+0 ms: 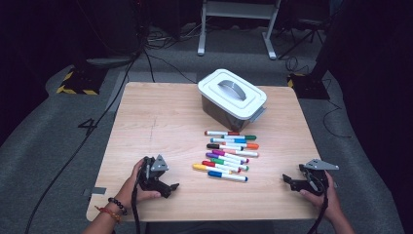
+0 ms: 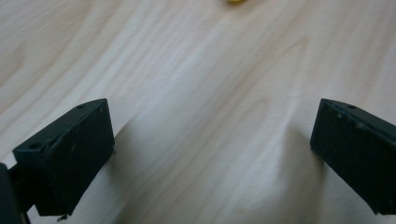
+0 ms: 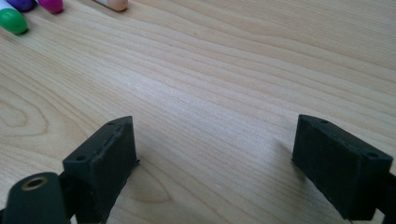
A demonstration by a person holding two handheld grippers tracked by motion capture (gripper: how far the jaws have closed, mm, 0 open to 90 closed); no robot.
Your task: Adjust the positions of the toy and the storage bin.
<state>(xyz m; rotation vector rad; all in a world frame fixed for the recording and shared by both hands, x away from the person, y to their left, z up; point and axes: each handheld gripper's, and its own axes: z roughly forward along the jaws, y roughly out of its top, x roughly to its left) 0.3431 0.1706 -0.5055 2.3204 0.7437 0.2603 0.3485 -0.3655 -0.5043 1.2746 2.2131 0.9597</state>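
Several coloured markers [image 1: 229, 155] lie in a loose row at the middle of the wooden table [image 1: 160, 117]. Behind them stands a grey box with a white handled lid [image 1: 232, 95], shut. My left gripper [image 1: 171, 187] rests on the table near the front left, left of the markers, pointing right. Its jaws stand wide apart over bare wood [image 2: 212, 140]. My right gripper [image 1: 287, 181] rests at the front right, pointing left toward the markers, jaws also wide with nothing between them [image 3: 215, 154]. Green [image 3: 12, 21], purple [image 3: 21, 4] and pink [image 3: 50, 5] marker ends show in the right gripper view.
Bare wood lies between each gripper and the markers. The table's front edge runs close under both hands. Beyond the table are a grey floor, cables, a white stand [image 1: 238, 19] and a yellow-and-black striped base [image 1: 78, 83].
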